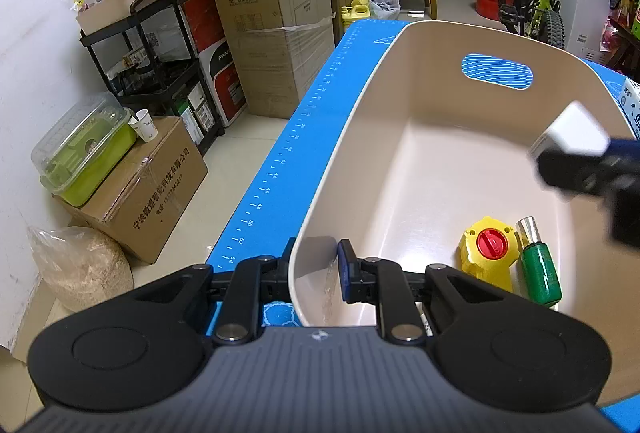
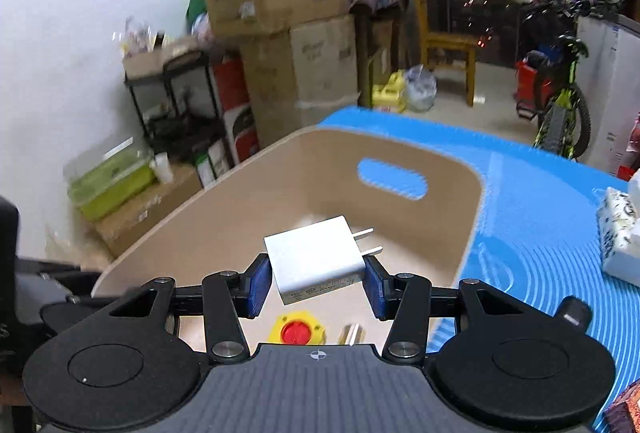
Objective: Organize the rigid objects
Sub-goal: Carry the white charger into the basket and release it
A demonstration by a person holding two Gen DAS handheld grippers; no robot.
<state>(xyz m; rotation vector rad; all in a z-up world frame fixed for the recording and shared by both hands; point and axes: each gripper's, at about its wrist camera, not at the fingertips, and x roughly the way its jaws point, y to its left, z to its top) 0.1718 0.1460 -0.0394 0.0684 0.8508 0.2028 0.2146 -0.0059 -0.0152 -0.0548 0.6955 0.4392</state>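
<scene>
right claw is clamped on the white charger by its flat sides, prongs pointing far-right, hovering over the near end of the beige bin. looks light, stiff and a bit slick, so squeezing the broad faces seems the safe hold. left claw is pinched shut on the bin's near wall. yellow switch and green bottle already lie inside, on the blue bench mat.

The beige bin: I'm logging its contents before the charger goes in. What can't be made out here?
- Bin floor, near end: left view, hidden by the left tongs.
- Green bottle label: too small.
- Charger print: right view, blurred.
- Yellow switch: right view, half hidden by the right tongs.
</scene>
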